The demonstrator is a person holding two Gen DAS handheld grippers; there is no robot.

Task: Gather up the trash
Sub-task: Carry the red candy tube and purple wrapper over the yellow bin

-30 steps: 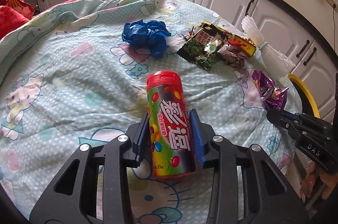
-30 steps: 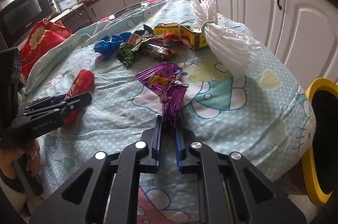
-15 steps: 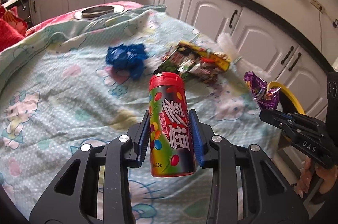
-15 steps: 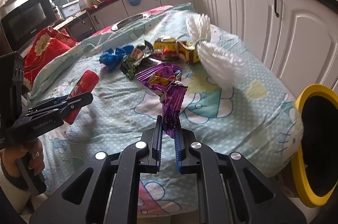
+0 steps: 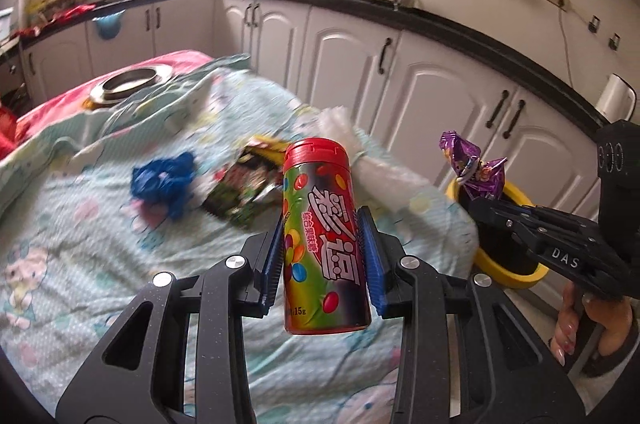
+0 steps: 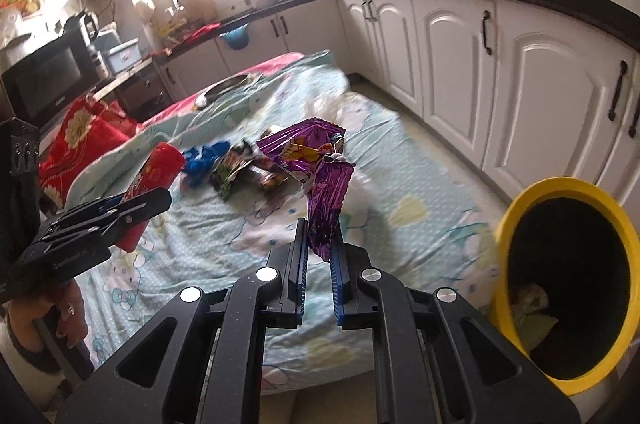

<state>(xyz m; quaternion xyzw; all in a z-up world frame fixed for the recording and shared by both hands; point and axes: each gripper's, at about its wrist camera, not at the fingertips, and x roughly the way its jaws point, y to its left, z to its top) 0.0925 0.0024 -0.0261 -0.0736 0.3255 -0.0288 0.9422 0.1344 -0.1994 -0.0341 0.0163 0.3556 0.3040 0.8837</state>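
My left gripper point(image 5: 322, 224) is shut on a red-capped candy tube point(image 5: 320, 240) with coloured sweets printed on it, held upright above the bed. My right gripper point(image 6: 320, 228) is shut on a crumpled purple wrapper point(image 6: 320, 163), lifted off the bed. In the left wrist view the right gripper point(image 5: 480, 203) holds the wrapper point(image 5: 472, 167) over the yellow-rimmed black bin point(image 5: 516, 278). In the right wrist view the bin point(image 6: 520, 207) stands to the lower right, open, with some trash inside. The left gripper point(image 6: 160, 197) and tube point(image 6: 154, 175) show at the left.
On the bed's cartoon-print sheet point(image 5: 80, 244) lie a crumpled blue bag point(image 5: 164, 183), dark snack packets point(image 5: 240, 191), a yellow box point(image 5: 268, 147) and a white plastic bag point(image 5: 372, 167). White cabinets point(image 5: 440, 91) line the far side. A red pillow point(image 6: 80, 135) lies at left.
Both grippers have risen off the bed with their loads. The purple wrapper has moved right, toward the yellow bin. The candy tube stays clamped and is carried higher.
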